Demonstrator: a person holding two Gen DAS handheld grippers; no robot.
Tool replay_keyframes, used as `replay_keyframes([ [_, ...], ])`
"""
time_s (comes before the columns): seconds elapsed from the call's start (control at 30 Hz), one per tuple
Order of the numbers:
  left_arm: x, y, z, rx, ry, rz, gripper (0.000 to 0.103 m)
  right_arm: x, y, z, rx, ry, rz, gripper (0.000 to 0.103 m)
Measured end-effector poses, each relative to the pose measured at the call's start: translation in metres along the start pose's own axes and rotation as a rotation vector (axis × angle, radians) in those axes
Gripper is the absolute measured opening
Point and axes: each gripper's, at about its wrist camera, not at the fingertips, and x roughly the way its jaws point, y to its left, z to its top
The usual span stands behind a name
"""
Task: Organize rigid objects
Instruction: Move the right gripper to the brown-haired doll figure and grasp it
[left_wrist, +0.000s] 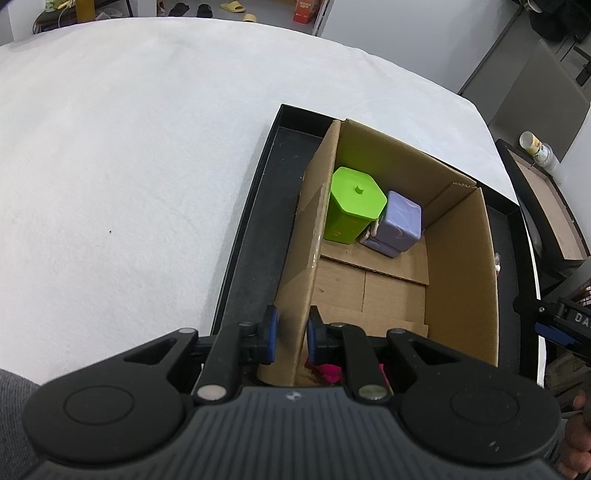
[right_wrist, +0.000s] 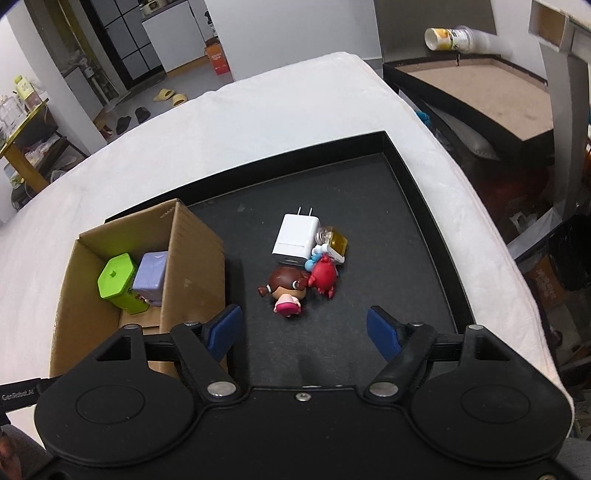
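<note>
While the left side anchors the box, the right side is lining up on the loose pile — here's the run, left to right:

Left gripper: pinched tight on the near left wall of the cardboard box, one blue pad either side of the card, steadying it.

Box contents: green hexagonal container and lilac cube tucked side by side in the far corner; something pink sits at the near end, mostly hidden by the gripper.

Black tray: the box stands in its left part; the rest of the pile lies on its open floor.

Loose pile: doll figure, red crab toy, white charger and a small yellow-capped bottle, all touching.

Right gripper: jaws well apart, nothing between them, hovering just short of the doll.

Step in hand: reaching for the next piece, likely the doll.

Next move: drop lower, straddle the doll alone, close without dragging the crab.
</note>
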Motion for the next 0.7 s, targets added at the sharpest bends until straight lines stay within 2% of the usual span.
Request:
replay_keyframes([
  [0.23, 0.001, -0.002, 0.0, 0.004, 0.0, 0.009, 0.015, 0.017, -0.01, 0.002, 0.044, 0.016, 0.012, 0.073],
  [0.7, 0.004, -0.003, 0.0, 0.011, 0.003, 0.02, 0.015, 0.053, -0.006, 0.002, 0.015, 0.071, 0.016, 0.056],
])
